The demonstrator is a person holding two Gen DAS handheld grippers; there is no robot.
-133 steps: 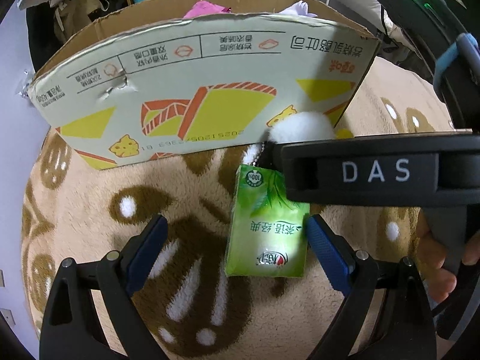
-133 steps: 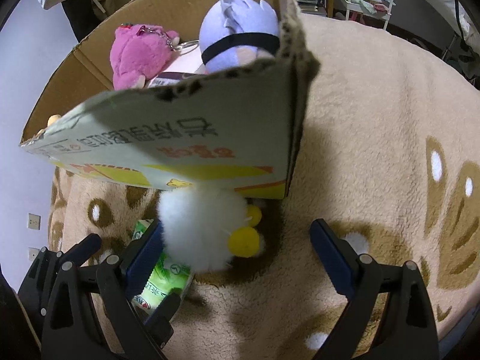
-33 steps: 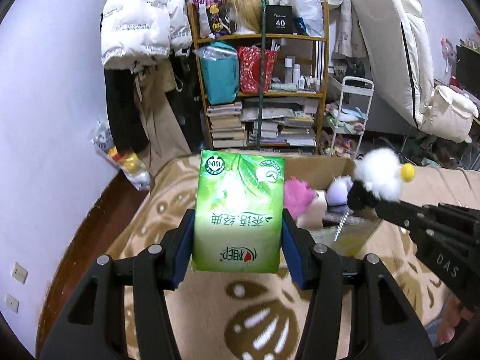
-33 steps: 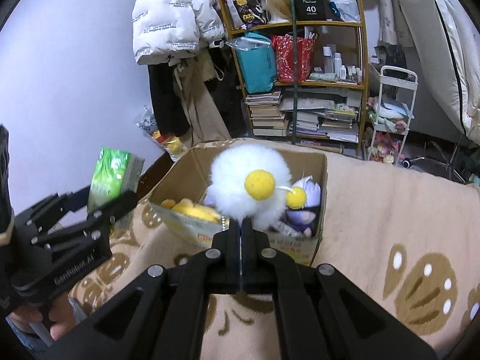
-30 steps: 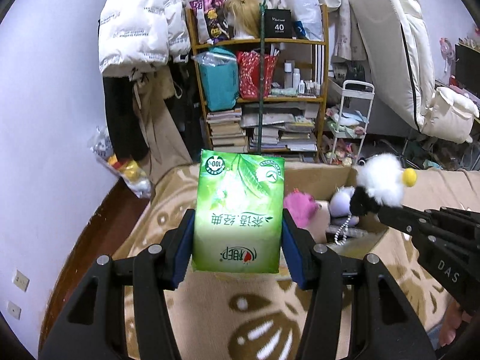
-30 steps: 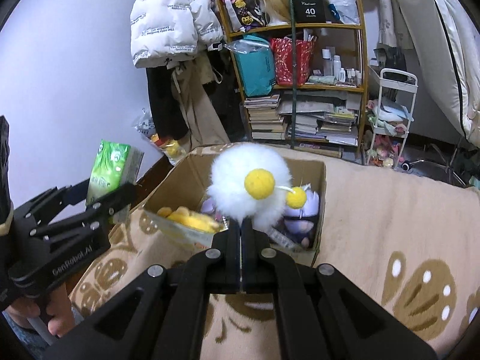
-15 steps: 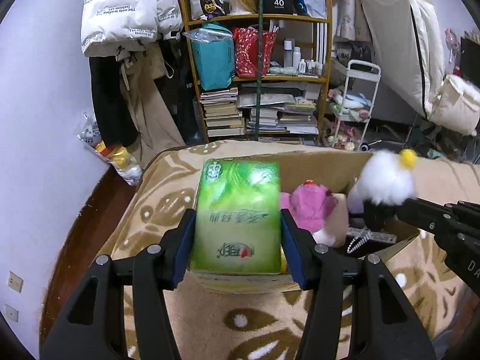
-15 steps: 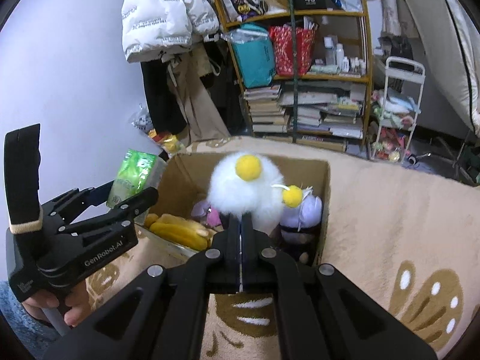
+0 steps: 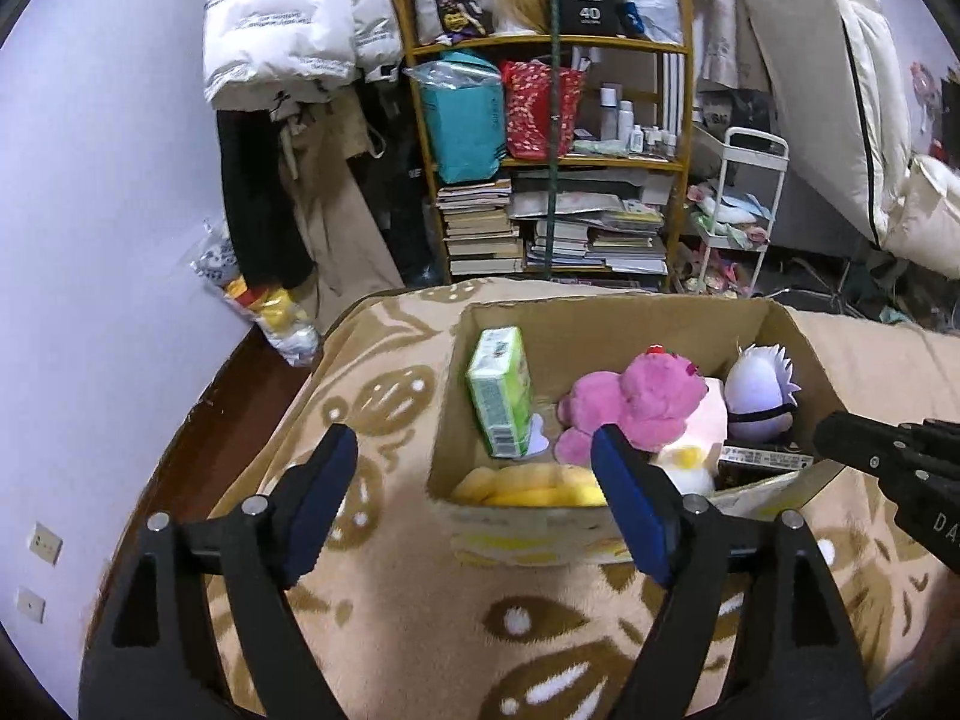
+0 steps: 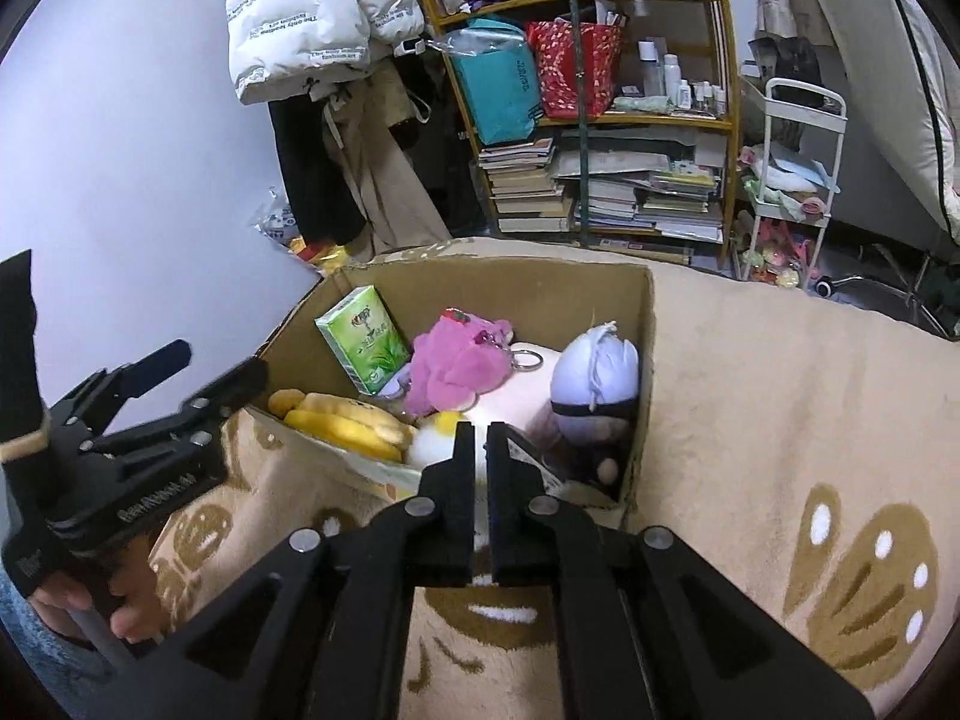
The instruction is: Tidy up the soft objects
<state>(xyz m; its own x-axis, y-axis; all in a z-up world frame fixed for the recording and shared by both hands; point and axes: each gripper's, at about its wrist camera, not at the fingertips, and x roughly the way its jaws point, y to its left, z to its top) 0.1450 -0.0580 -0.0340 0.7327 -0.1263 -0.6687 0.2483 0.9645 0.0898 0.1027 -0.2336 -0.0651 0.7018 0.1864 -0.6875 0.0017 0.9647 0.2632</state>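
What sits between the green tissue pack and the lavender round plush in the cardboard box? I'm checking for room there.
In both wrist views, the pink plush fills the gap between the green tissue pack and the lavender round plush, inside the cardboard box.

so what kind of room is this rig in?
Most likely a lived-in bedroom or dorm: a cluttered shelf stacked with books, a white puffer jacket hung by the wall, and a plush blanket under the toy box.

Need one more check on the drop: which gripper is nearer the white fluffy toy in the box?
Right. The right gripper sits just above the white fluffy toy at the cardboard box's near edge; the left gripper, open, hangs outside its near-left corner.
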